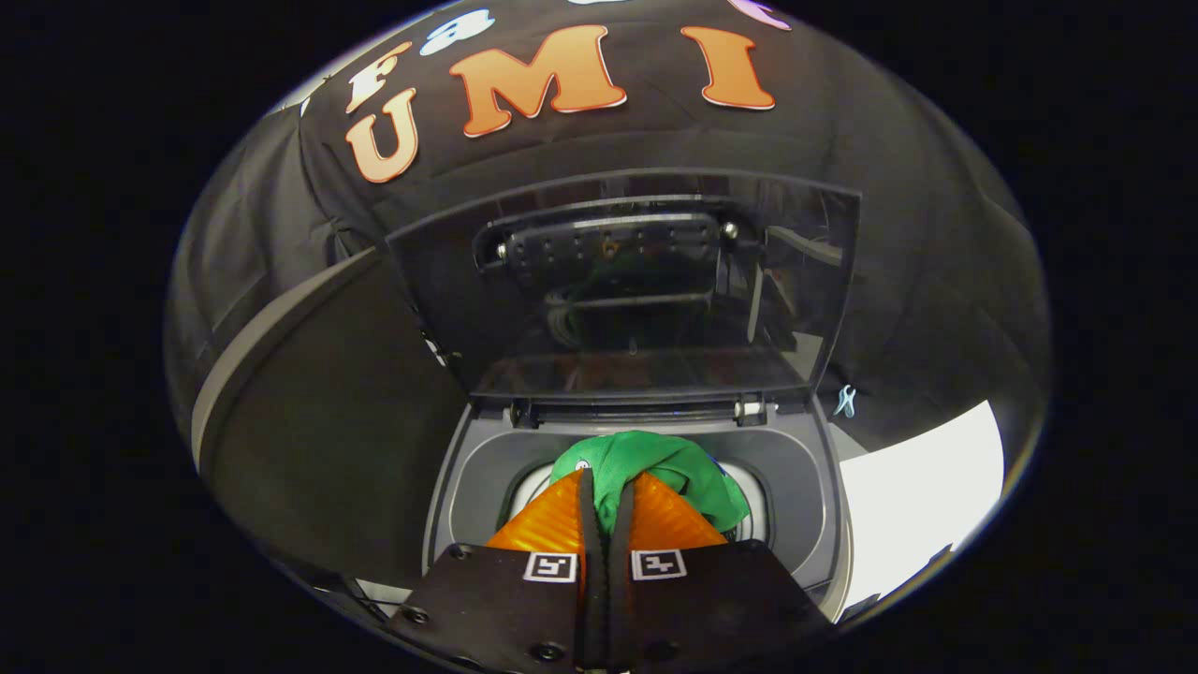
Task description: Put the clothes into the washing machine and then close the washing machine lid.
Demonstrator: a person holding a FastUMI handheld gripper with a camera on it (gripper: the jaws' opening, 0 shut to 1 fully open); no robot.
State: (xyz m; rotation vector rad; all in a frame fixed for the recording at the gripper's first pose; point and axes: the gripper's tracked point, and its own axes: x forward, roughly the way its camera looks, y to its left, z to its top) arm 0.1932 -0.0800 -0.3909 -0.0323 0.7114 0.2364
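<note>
While lid (646, 290) stands open, gripper (606, 487) clamps green garment (679, 468) (over washer drum (753, 487)).

The garment (669, 468) nipped between the gripper (606, 505) fingers is soft, matt cloth. The washing machine (796, 468) rim looks like smooth plastic; its raised lid (627, 281) is glossy and see-through.

Black cloth wall (898, 281) draped across background, folds seen at left and right. Dark panel (318, 421) with pale rim tilted at left of frame. White surface (922, 496) seen at lower right. Small pale clip (846, 402) seen on cloth above white surface.
</note>
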